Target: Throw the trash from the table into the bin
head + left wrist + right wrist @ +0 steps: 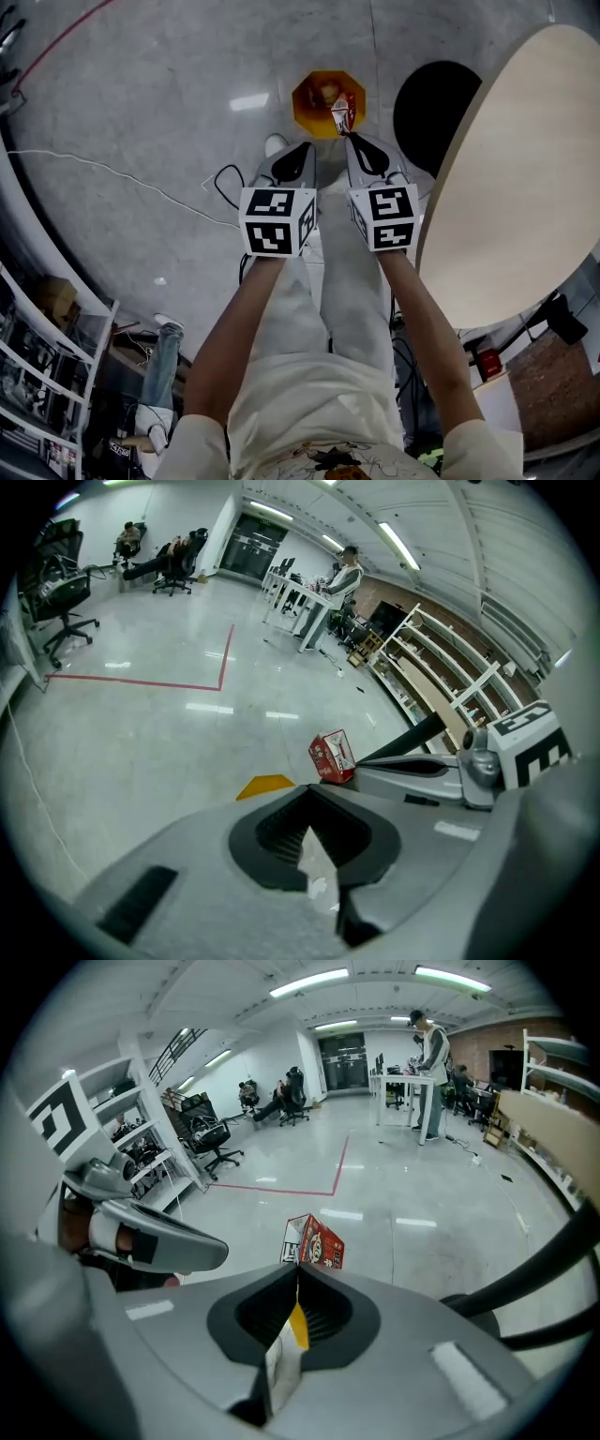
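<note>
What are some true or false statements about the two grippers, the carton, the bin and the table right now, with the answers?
1. The right gripper is shut on a red carton at its jaw tips. True.
2. The left gripper has its jaws wide apart. False: they are together, with nothing between them.
3. In the head view the carton overlaps the orange bin on the floor. True.
4. The round table is on the person's left. False: it is on the right.

Beside the desk, whose pale top looks like smooth matt wood, the grey floor is polished and glossy. The carton is printed card. The left gripper and right gripper are matt grey plastic, jaws lined with ribbed black.
</note>
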